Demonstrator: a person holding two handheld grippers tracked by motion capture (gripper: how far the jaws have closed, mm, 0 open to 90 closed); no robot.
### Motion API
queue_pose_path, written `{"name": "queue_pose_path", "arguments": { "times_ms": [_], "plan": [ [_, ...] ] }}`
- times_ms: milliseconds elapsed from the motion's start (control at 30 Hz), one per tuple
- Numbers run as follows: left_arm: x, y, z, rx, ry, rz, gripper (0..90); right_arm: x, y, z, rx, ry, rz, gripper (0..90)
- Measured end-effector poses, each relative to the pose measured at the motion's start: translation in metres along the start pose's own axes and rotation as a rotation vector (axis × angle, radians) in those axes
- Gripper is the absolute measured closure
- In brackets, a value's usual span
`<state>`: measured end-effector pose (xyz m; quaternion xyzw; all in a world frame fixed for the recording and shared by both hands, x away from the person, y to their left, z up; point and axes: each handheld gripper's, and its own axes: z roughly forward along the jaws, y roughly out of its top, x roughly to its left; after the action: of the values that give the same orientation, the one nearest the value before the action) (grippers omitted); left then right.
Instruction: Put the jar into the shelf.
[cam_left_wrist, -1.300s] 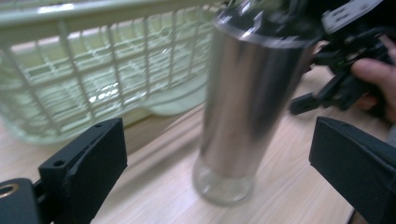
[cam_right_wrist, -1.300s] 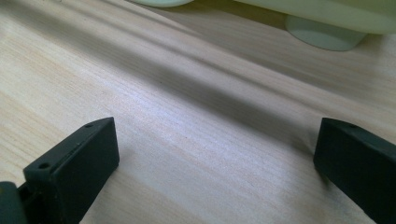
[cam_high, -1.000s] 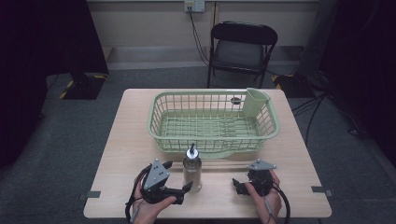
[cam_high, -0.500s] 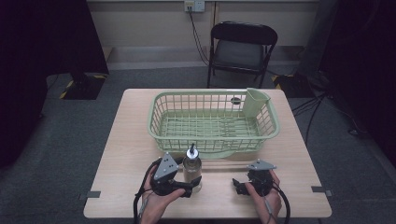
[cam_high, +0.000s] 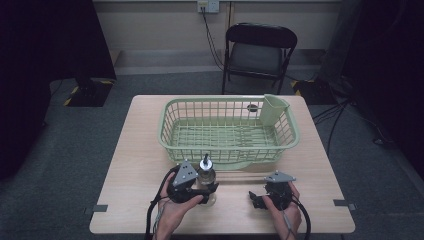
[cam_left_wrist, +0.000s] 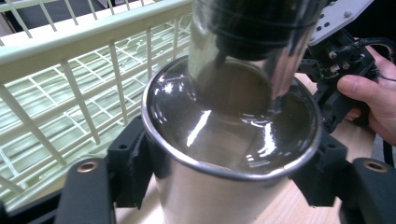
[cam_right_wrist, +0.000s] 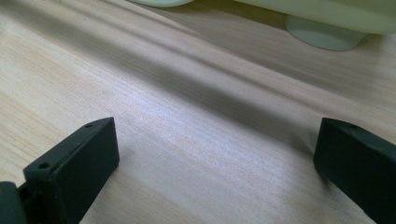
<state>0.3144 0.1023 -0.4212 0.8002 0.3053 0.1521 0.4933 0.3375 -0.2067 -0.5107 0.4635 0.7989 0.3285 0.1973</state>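
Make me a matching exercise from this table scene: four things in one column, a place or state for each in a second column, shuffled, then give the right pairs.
Things:
1. steel bottle
2. basket
3. right gripper
4. chair

Places or states:
A. jaws apart over bare wood
B. on the floor beyond the table
C. between the jaws of the left gripper
D. pale green, at the far middle of the table

Pairs: 1-C, 2-D, 3-A, 4-B
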Motion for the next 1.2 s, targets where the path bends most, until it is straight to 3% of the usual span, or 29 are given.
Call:
{"name": "queue_pose_path", "arguments": {
  "times_ms": [267,600,900,1067,1200],
  "plan": [
    [0.000,0.001,-0.001,0.004,0.002,0.028,34.9,0.000,0.000,0.000,0.000,0.000,0.000,0.0],
    [-0.001,0.000,-0.001,-0.003,0.006,0.029,35.2,0.000,0.000,0.000,0.000,0.000,0.000,0.0],
    [0.001,0.004,-0.011,-0.053,0.001,0.021,35.3,0.000,0.000,0.000,0.000,0.000,-0.001,0.0],
    [0.002,0.009,-0.019,-0.076,0.037,0.032,35.3,0.000,0.000,0.000,0.000,0.000,-0.001,0.0],
    [0.004,0.015,-0.025,-0.102,0.029,0.028,35.4,0.000,0.000,0.000,0.000,0.000,0.000,0.0]
  ]
}}
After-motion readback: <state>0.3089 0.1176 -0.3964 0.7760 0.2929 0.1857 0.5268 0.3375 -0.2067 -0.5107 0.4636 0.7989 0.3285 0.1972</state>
